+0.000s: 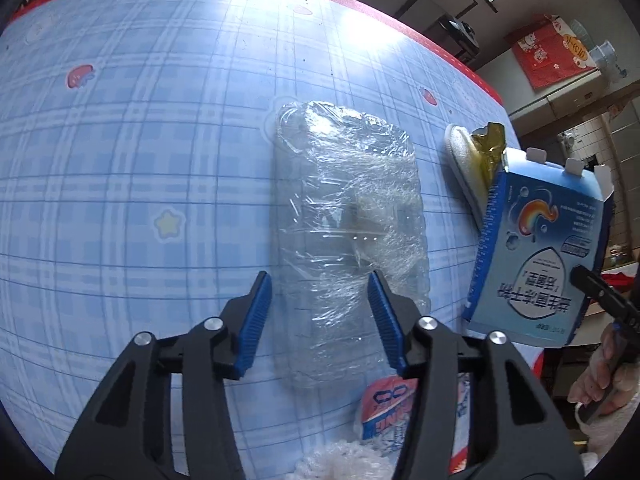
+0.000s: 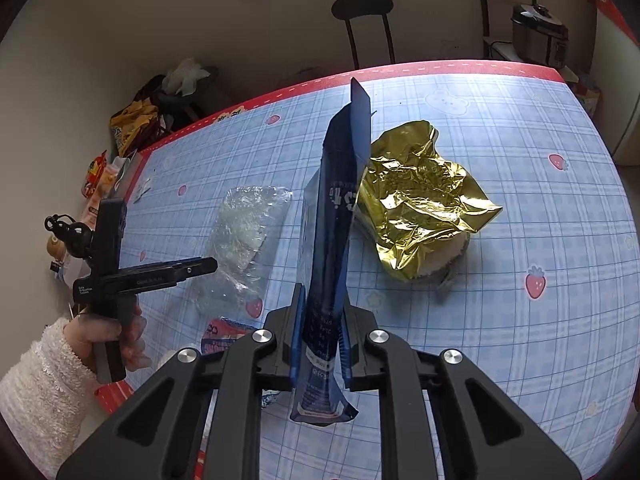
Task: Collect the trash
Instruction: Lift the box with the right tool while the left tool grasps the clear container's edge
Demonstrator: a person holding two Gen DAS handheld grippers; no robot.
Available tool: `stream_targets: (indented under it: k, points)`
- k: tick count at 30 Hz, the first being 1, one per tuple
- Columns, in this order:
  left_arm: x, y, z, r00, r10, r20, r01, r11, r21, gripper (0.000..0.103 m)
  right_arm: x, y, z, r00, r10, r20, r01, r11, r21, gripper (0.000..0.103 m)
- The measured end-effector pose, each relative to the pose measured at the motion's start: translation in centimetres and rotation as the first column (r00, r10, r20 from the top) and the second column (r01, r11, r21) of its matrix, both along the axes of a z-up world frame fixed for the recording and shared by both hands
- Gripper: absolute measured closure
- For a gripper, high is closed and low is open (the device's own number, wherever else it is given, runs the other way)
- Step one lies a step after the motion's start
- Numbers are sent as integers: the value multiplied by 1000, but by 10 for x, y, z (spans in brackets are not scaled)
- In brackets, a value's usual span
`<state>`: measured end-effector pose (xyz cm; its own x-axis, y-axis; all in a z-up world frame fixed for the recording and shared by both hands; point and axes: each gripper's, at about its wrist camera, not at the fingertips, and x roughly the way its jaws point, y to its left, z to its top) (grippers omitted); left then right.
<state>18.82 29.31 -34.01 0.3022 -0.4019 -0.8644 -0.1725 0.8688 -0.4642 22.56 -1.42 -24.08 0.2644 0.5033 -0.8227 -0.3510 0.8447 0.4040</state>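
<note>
Blue-checked table point(image 1: 120, 160) carries clear plastic wrap point(image 1: 344, 208) at frame centre, straddled by the spread left hand-held gripper point(image 1: 320, 320) for pickup, while the right hand-held gripper point(image 2: 322, 344) clamps the blue carton point(image 2: 336, 216).

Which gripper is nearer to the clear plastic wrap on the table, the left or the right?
Left. The left gripper hangs open right over the clear plastic wrap. The right gripper is off to the side, shut on the blue box.

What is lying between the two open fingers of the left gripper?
In the left wrist view, the near end of the clear crumpled plastic container lies between the open fingers of the left gripper, on the blue checked tablecloth.
</note>
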Motion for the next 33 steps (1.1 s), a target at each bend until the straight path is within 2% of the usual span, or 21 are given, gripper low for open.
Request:
stream_targets:
  k: [3,8,11,13,20,22,25,28,29,31,32,33]
  points:
    - [1,-11,-1,1000,-26,3,26,1000,4,58,8,-4,-3,999,-41,-29,42,999,19,88]
    - [7,-30,-3,1000,-28,8,29,993,-113,55,18,4,-4,997,-63,-39,63,998,9,88]
    - [12,-41,2,1000,-7,17,8,996,-90,50,23,5,-7,995,-81,-52,81,997,5,88]
    - [15,-38,4,1000,25,16,-23,992,-123,49,24,7,-7,995,-82,-51,82,997,-3,88]
    - [13,-32,37,995,46,86,-24,970,-242,49,23,7,-7,995,-85,-51,85,996,-3,88]
    - [8,-26,44,992,49,115,-13,954,-301,49,23,5,-8,995,-88,-51,88,996,-2,88]
    - [5,-27,55,986,54,159,15,913,-407,49,23,5,-8,995,-88,-52,89,996,1,88]
    - [6,-34,58,983,58,176,21,907,-420,46,24,3,-8,994,-91,-54,91,996,4,88]
    - [7,-37,54,986,53,161,22,901,-434,47,24,3,-8,995,-90,-53,90,996,4,88]
    - [8,-43,40,991,54,122,16,863,-505,47,25,3,-8,994,-91,-54,91,996,3,88]
    - [9,-47,37,992,40,117,23,871,-491,47,24,2,-8,994,-92,-55,93,996,5,88]
    - [10,-54,36,993,27,119,29,896,-444,49,24,1,-8,994,-93,-55,94,996,6,88]
